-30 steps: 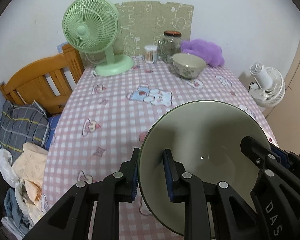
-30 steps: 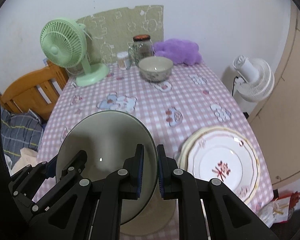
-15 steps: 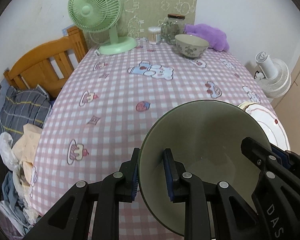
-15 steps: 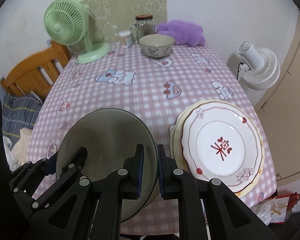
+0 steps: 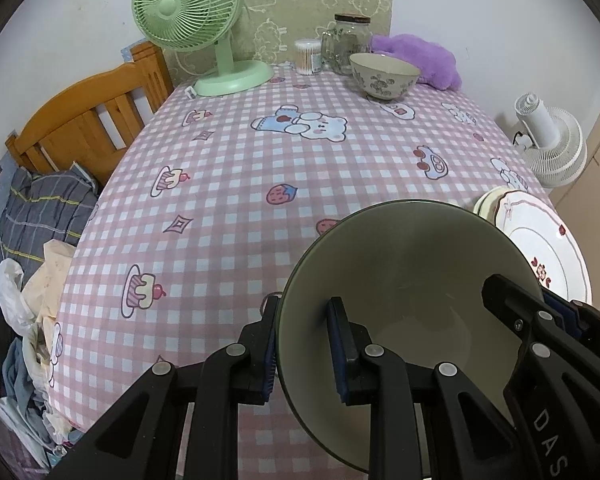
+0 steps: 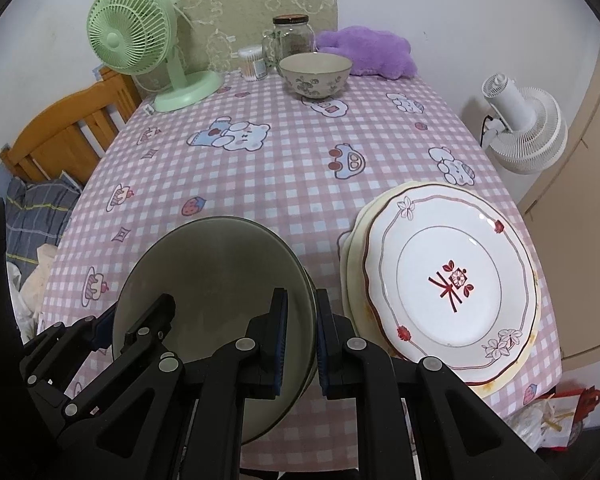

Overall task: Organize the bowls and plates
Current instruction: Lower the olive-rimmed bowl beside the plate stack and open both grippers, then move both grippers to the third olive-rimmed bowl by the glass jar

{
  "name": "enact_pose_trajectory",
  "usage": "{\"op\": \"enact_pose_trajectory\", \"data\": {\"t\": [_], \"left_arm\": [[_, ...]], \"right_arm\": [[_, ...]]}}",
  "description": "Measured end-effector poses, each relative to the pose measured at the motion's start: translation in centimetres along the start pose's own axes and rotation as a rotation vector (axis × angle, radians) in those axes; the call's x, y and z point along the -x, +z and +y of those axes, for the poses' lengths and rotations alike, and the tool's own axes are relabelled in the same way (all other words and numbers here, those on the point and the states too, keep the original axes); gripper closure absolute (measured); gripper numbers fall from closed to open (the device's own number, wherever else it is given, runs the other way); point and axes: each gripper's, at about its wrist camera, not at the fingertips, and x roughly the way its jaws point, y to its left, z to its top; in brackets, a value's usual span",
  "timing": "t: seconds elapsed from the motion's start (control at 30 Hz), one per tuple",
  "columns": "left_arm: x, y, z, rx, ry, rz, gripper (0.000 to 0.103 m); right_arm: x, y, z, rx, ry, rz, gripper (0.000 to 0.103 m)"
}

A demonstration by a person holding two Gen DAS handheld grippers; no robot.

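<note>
- The big green bowl (image 5: 412,276) hangs over the near edge of the table (image 5: 260,152), carried between two grippers.
- The left gripper (image 5: 302,344) pinches the bowl's left rim, one pad outside the wall and one inside.
- The right gripper (image 6: 300,334) clamps the opposite rim the same way; in the left view its black frame shows the letters "DAS".
- Just right of the right gripper lies a stack of plates (image 6: 448,276); the top one bears a red mark in the middle, too stylised to read.
- Well ahead of both grippers, at the far edge, stands a small patterned bowl (image 6: 315,74), with a glass jar (image 6: 291,38) and a green fan (image 6: 140,40) behind and to its left.
</note>
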Motion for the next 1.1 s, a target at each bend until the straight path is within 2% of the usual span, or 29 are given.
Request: {"op": "enact_pose_trajectory", "data": {"t": [0.17, 0.53, 0.67, 0.77, 0.83, 0.9, 1.0, 1.1], "left_arm": [[-0.5, 0.0, -0.2, -0.005, -0.01, -0.001, 0.082], [-0.9, -0.3, -0.4, -0.036, -0.026, -0.059, 0.081], [-0.7, -0.3, -0.3, -0.05, -0.073, -0.054, 0.065], [-0.2, -0.1, -0.1, -0.065, -0.093, -0.056, 0.05], [0.2, 0.1, 0.2, -0.06, -0.122, -0.058, 0.032], [1.1, 0.4, 0.6, -0.065, -0.151, -0.071, 0.027], [2.1, 1.1, 1.1, -0.065, -0.154, -0.086, 0.019], [2.9, 2.0, 1.4, -0.053, -0.17, -0.093, 0.017]], "right_arm": [[-0.4, -0.2, -0.1, -0.007, -0.009, -0.002, 0.087], [-0.9, -0.5, -0.1, -0.006, -0.052, -0.06, 0.086], [-0.8, -0.8, 0.0, -0.009, -0.049, -0.08, 0.081], [-0.8, -0.9, 0.1, -0.024, -0.013, -0.066, 0.063], [-0.4, -0.8, 0.3, -0.025, -0.022, -0.069, 0.048], [0.3, -0.5, 0.6, -0.03, -0.026, -0.074, 0.042], [1.6, 0.0, 1.0, -0.023, -0.03, -0.093, 0.04], [2.7, 0.7, 1.2, -0.033, -0.027, -0.109, 0.036]]}}
